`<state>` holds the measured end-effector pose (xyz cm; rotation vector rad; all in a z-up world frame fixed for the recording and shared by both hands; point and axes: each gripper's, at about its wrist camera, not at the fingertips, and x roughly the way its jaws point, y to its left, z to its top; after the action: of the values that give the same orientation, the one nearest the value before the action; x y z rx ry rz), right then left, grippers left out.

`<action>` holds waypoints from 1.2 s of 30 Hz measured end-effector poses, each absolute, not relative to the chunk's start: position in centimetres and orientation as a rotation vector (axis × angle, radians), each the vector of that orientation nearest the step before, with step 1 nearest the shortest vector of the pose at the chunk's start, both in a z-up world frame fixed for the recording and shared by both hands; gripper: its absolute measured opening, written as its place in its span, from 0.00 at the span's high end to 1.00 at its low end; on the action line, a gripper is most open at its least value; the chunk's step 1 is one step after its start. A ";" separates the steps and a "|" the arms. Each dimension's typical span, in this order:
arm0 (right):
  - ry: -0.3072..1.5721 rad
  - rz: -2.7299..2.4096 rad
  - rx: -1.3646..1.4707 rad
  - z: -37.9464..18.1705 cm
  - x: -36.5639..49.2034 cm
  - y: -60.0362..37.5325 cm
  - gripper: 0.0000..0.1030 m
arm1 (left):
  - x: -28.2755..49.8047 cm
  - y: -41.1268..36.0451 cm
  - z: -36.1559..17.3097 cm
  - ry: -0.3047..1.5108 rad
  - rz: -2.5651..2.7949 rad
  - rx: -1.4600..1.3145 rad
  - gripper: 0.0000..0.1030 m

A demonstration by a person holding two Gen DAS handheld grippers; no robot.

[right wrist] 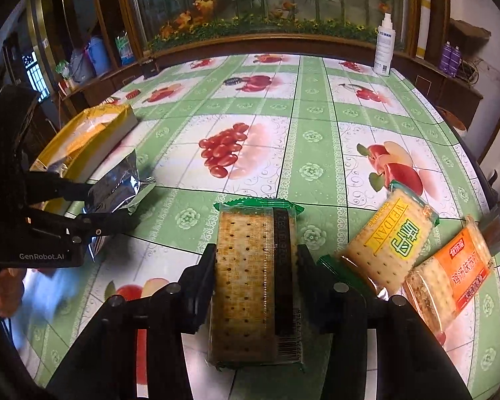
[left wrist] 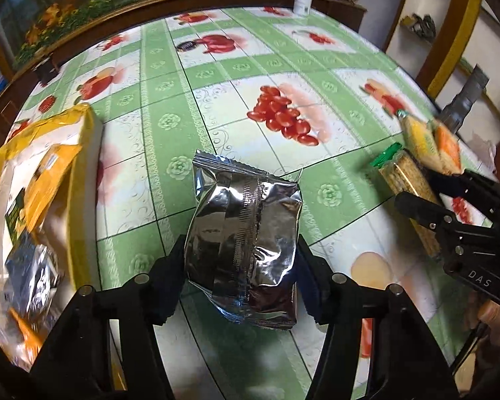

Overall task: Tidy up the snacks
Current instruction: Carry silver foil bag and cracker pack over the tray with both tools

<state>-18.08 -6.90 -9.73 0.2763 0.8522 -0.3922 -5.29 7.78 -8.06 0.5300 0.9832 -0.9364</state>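
Now we see the left gripper (left wrist: 241,256) clamped on the silver foil pouch (left wrist: 245,246), its long axis running away from us over the table (left wrist: 183,106). Our right gripper (right wrist: 255,280) pinches the green-edged cracker pack (right wrist: 255,283) lengthwise; two more cracker packs (right wrist: 416,260) lie just right.

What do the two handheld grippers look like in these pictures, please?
Both are matte black, with two flat tapering fingers and round silver pins at the linkage joints. The left gripper carries white "GenRobot.AI" lettering on its body; the right gripper shows white "DAS" lettering. No cables or sleeves show.
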 end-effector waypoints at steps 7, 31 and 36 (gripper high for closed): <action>0.745 -0.270 0.447 -7.7 -19.6 -7.1 0.54 | -6.6 10.9 -5.1 0.888 -0.773 0.451 0.44; 0.664 0.013 0.460 -4.0 -14.2 1.0 0.54 | -4.8 22.1 -1.4 0.697 -0.423 0.252 0.43; 0.672 0.057 0.434 -3.7 -12.2 2.9 0.54 | -3.8 23.7 -1.4 0.702 -0.392 0.219 0.43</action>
<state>-12.17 2.95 -3.68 0.4337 0.6723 0.0566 -3.75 23.65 -1.41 0.2191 0.7023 -0.3922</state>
